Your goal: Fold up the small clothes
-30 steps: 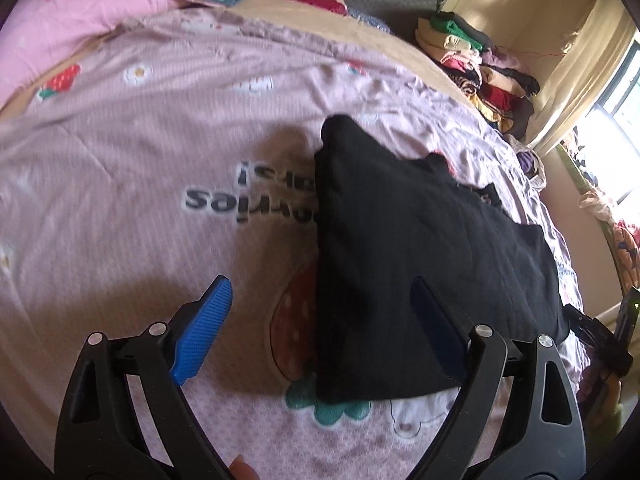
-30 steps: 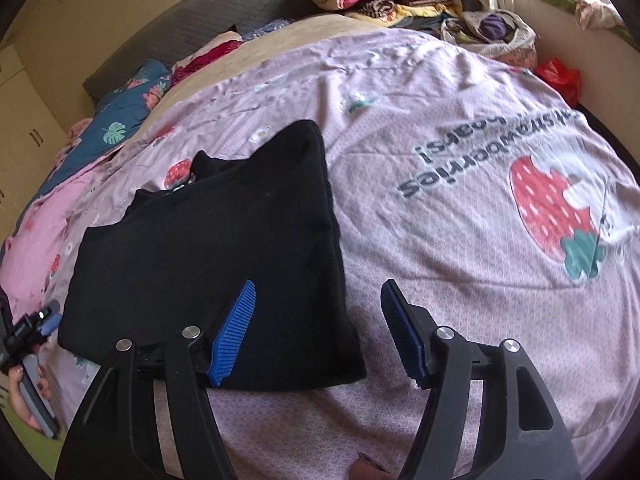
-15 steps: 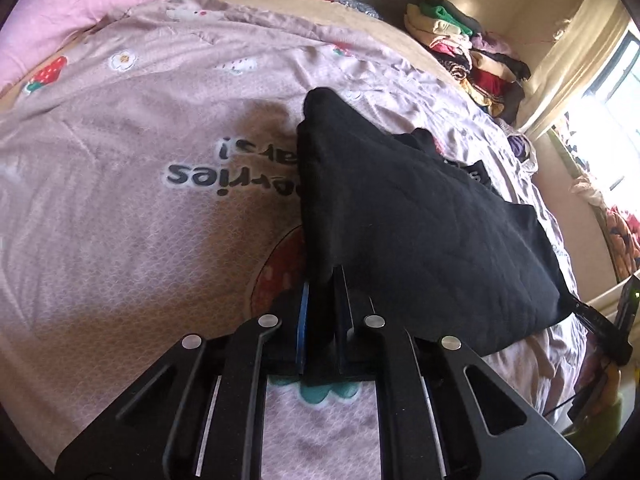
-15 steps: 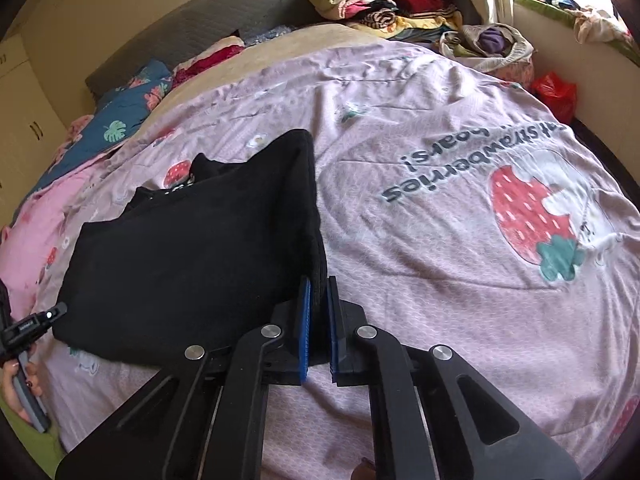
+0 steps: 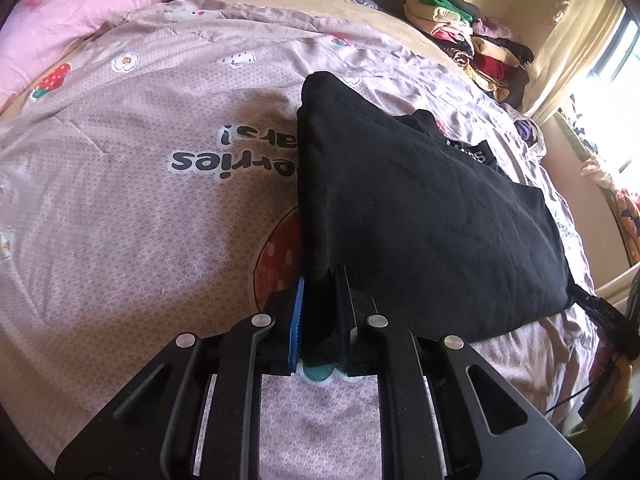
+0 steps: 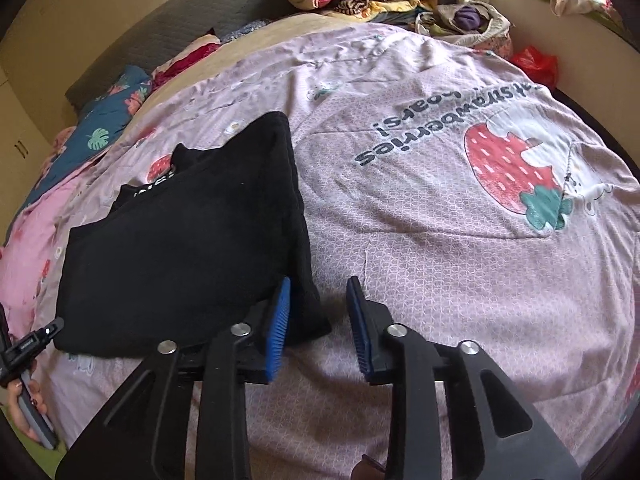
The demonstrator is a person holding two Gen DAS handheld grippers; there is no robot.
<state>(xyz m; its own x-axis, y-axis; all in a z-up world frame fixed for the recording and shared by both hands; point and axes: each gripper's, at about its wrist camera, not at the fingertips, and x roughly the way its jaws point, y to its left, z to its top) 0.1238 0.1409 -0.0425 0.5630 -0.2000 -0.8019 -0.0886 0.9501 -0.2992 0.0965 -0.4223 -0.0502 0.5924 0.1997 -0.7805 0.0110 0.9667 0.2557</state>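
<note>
A black garment (image 5: 420, 216), partly folded, lies on the pink strawberry-print bedspread (image 5: 132, 208). My left gripper (image 5: 320, 312) is shut on the garment's near corner and lifts it a little off the bed. In the right wrist view the same garment (image 6: 188, 236) lies to the left. My right gripper (image 6: 318, 320) is open. Its left finger (image 6: 280, 320) touches the garment's near corner, and nothing is held between the fingers.
A stack of folded clothes (image 5: 464, 32) stands at the bed's far end by the curtain. Pillows and a pink quilt (image 5: 60, 28) lie at the far left. A red bag (image 6: 536, 64) lies beside the bed. The other hand-held gripper's handle (image 6: 28, 348) shows at lower left.
Both grippers shut on the garment's near edge half a second ago. The left one still holds and has raised the corner; the right one has opened and let go.
</note>
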